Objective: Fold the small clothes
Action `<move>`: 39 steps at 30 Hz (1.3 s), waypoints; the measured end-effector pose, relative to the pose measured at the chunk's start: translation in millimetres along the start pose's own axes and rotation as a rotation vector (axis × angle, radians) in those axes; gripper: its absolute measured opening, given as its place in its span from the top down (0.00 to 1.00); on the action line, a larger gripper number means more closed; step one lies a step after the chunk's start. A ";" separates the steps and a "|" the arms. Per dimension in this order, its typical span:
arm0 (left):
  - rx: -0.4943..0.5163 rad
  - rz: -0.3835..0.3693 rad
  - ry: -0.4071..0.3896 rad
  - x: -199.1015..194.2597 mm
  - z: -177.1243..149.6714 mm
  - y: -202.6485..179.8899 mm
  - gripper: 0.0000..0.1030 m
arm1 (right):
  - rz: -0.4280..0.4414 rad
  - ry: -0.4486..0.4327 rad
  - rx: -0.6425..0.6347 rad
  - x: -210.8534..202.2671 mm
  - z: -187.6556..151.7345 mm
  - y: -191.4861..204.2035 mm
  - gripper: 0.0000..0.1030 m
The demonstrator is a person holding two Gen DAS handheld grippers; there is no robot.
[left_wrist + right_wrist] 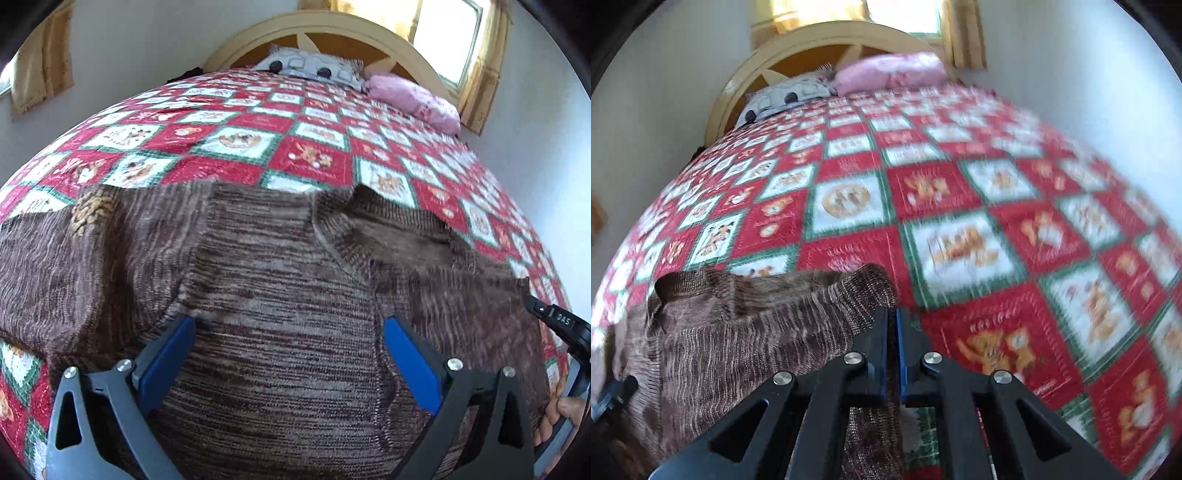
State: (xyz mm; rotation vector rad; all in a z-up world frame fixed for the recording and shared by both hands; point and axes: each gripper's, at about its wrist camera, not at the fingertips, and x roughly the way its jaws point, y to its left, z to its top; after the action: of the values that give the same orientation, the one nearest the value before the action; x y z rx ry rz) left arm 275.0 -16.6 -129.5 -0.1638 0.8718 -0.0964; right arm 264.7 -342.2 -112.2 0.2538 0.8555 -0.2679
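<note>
From the left wrist, the brown knit sweater [280, 280] lies across the quilted bed [314, 155], collar toward the headboard; the left gripper [290, 354] hovers with jaws wide. From the right wrist, the right gripper [892, 332] is closed beside a sleeve (grip unclear). "DAS" shows on the other gripper.

Left claw [290, 363] gapes wide; right claw [893, 345] is closed tight.

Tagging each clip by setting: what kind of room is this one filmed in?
A bedroom, most likely: a bed under a red patchwork quilt, an arched wooden headboard with pillows against it, and a curtained window behind.
</note>
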 end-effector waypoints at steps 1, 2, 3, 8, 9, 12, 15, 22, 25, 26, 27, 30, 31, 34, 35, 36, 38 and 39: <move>0.017 0.022 0.008 1.5 -1.3 -3.0 0.00 | -0.007 -0.004 -0.003 1.7 -1.0 0.6 0.97; 0.038 0.047 0.018 3.9 -1.8 -6.9 0.00 | -0.025 -0.009 -0.014 0.8 -1.0 3.8 0.96; 0.066 0.078 0.028 6.5 -2.7 -11.3 0.00 | -0.045 -0.008 -0.035 0.7 -0.7 8.2 0.95; 0.079 0.086 0.034 7.5 -4.5 -12.0 0.00 | 0.003 -0.067 0.016 -32.6 15.8 -10.2 0.93; 0.079 0.086 0.034 7.7 -4.5 -12.0 0.00 | -0.036 -0.151 0.046 -55.0 15.1 -17.1 0.93; 0.083 0.092 0.034 8.7 -4.0 -10.1 0.00 | 0.009 -0.188 -0.042 -93.3 0.4 -8.6 0.93; 0.085 0.093 0.033 9.1 -3.7 -11.0 0.00 | 0.112 -0.103 -0.127 -101.6 -33.2 14.6 0.93; 0.078 0.083 0.031 8.2 -4.8 -10.1 0.00 | 0.096 -0.027 -0.177 -68.2 -91.3 29.5 0.93; 0.072 0.060 0.025 1.8 -7.1 -8.1 0.00 | 0.095 -0.036 -0.177 -67.7 -95.3 30.6 0.93; 0.068 0.047 0.025 -2.1 -8.0 -5.7 0.00 | 0.104 -0.036 -0.170 -68.4 -96.0 29.5 0.93; 0.057 0.029 0.027 -9.5 -9.6 0.0 0.00 | 0.110 -0.035 -0.164 -67.7 -94.1 26.3 0.93; 0.020 0.042 -0.003 -36.4 -15.6 25.3 0.00 | 0.130 -0.032 -0.147 -66.4 -91.6 22.4 0.93; 0.004 0.053 -0.026 -48.4 -17.6 38.0 0.00 | 0.132 -0.032 -0.146 -64.9 -89.8 22.6 0.93; -0.085 0.109 -0.105 -87.7 -20.0 90.5 0.00 | 0.133 -0.032 -0.146 -65.0 -89.4 22.6 0.92; -0.128 0.148 -0.141 -100.3 -19.3 110.4 0.00 | 0.134 -0.032 -0.146 -64.9 -89.0 22.5 0.92; -0.181 0.193 -0.180 -112.2 -19.6 133.7 0.00 | 0.135 -0.032 -0.145 -64.9 -89.0 22.3 0.92; -0.292 0.264 -0.220 -126.0 -21.3 174.1 0.00 | 0.139 -0.032 -0.141 -64.9 -89.0 21.8 0.92; -0.355 0.272 -0.223 -128.1 -22.4 196.3 0.00 | 0.143 -0.032 -0.137 -64.8 -89.0 21.6 0.92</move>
State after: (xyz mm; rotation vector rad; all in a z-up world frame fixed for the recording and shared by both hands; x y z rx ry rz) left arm 179.2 193.4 -82.9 -0.3779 0.6751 0.3279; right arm 168.5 -284.6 -116.1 0.1810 0.8165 -0.0794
